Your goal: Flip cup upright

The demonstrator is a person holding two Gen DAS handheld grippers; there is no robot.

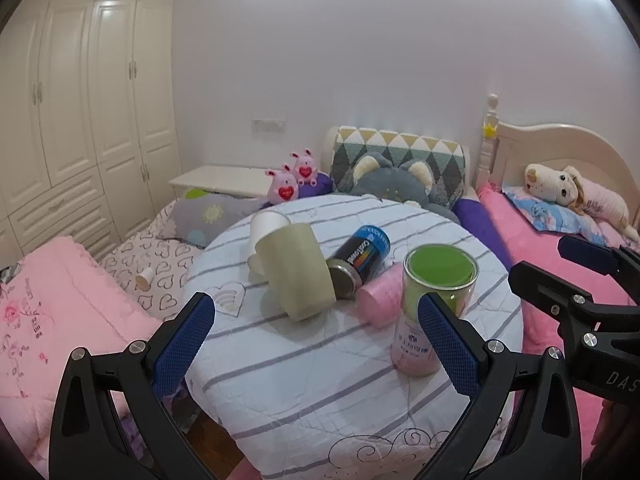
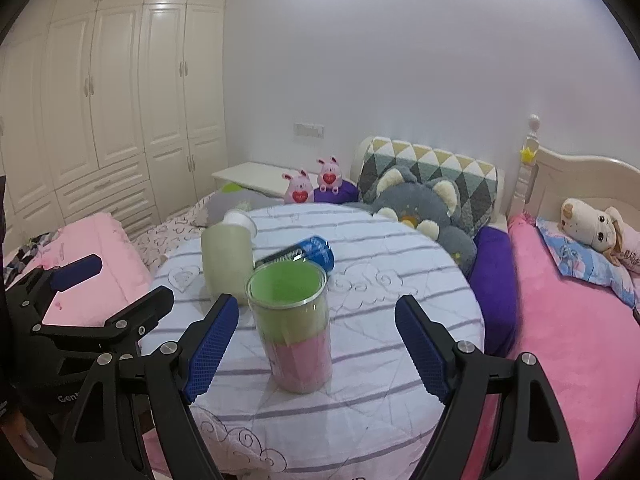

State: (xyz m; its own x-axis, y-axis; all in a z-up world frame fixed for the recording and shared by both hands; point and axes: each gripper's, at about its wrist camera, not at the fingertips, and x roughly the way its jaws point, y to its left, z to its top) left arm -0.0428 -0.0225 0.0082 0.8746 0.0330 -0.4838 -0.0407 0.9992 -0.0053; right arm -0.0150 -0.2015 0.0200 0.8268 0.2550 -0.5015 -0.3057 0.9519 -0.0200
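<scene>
Left claw (image 1: pixel 316 332): open, jaws spread wide, nothing between the blue pads (image 1: pixel 448 340); lower centre of the left wrist view, low over the near part of the round desk (image 1: pixel 320 380) with striped cloth. Right claw (image 2: pixel 316 344): open likewise, jaws apart on either side of the clear canister (image 2: pixel 294 328), not touching it; lower centre of the right wrist view.

Pale green cup (image 1: pixel 298 270): centre of the left wrist view, tilted, not upright, leaning toward upper left. White cup (image 1: pixel 264 232) directly behind it, at upper left. Dark spray can (image 1: pixel 358 260) lying on its side just right of the pale green cup, touching or nearly touching. Pink cup (image 1: pixel 380 296) lying on its side between spray can and clear canister, right of centre. Clear canister upright, green upper part, pink lower part.

Background: wardrobe (image 1: pixel 80 100) at upper left; grey plush toy (image 1: pixel 396 184) behind the desk; bed with pink cover (image 2: pixel 580 340) at right; pink quilt (image 1: pixel 52 312) at left.
</scene>
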